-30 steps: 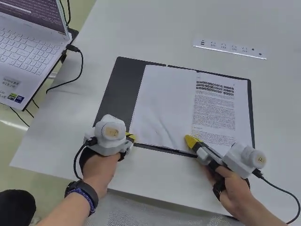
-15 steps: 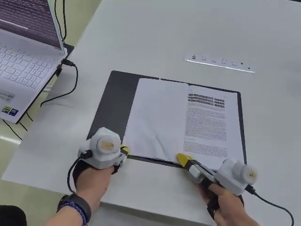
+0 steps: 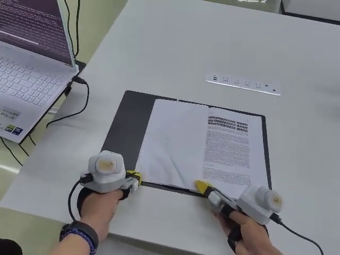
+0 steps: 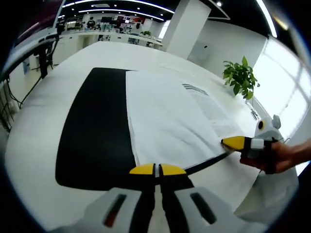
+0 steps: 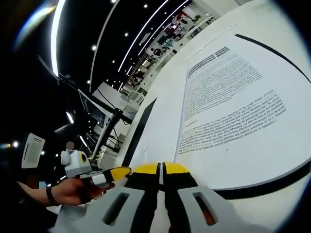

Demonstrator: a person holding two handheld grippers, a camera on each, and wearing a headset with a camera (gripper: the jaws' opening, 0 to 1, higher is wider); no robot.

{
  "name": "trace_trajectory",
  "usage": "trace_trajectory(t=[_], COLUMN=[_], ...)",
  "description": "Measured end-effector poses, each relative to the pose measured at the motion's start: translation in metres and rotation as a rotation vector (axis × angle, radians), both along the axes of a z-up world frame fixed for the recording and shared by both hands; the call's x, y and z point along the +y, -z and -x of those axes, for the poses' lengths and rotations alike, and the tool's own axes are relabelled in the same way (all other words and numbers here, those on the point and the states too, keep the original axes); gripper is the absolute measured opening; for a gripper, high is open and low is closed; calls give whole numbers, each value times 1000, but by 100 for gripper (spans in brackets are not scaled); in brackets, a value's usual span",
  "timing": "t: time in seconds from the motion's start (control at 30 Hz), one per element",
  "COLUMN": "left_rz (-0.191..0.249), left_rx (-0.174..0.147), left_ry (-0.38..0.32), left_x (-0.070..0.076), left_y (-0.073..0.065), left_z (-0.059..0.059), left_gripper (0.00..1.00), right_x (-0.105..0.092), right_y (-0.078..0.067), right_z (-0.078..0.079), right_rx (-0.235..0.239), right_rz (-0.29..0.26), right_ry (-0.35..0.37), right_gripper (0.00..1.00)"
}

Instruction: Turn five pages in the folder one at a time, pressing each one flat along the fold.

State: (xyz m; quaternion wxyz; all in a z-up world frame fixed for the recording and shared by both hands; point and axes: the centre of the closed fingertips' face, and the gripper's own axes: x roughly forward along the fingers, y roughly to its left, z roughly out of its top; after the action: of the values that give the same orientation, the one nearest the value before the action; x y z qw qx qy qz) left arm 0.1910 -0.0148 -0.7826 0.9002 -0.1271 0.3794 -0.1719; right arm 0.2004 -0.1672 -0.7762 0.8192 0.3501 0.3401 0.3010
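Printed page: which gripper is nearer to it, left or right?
Right. The right gripper sits at the near edge of the printed page; the left gripper is beyond the blank page.

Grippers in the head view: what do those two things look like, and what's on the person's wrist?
The left gripper and right gripper match: chunky whitish bodies with a round back cap, dark jaws, yellow tips. A black cable trails from each. The left wrist wears a dark wristband with a blue strip.

No legible text, even on page point(image 3: 228, 149).
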Motion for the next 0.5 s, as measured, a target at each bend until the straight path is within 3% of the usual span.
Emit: trace_trajectory(t=[0.1, 0.23, 0.5], left_rz=[35, 1, -24], left_rx=[-13, -40, -78], left_ry=[0, 44, 78], left_x=[-6, -9, -11], left_y=[-6, -14, -34], left_z=[2, 2, -1], left_gripper=[8, 13, 19], right_x=[-4, -16, -45], right_y=[-9, -19, -29], right_z=[1, 1, -6], right_rx=[-23, -61, -87], right_rz=[-1, 27, 61], right_ry=[-10, -21, 17], right_gripper=[8, 11, 16])
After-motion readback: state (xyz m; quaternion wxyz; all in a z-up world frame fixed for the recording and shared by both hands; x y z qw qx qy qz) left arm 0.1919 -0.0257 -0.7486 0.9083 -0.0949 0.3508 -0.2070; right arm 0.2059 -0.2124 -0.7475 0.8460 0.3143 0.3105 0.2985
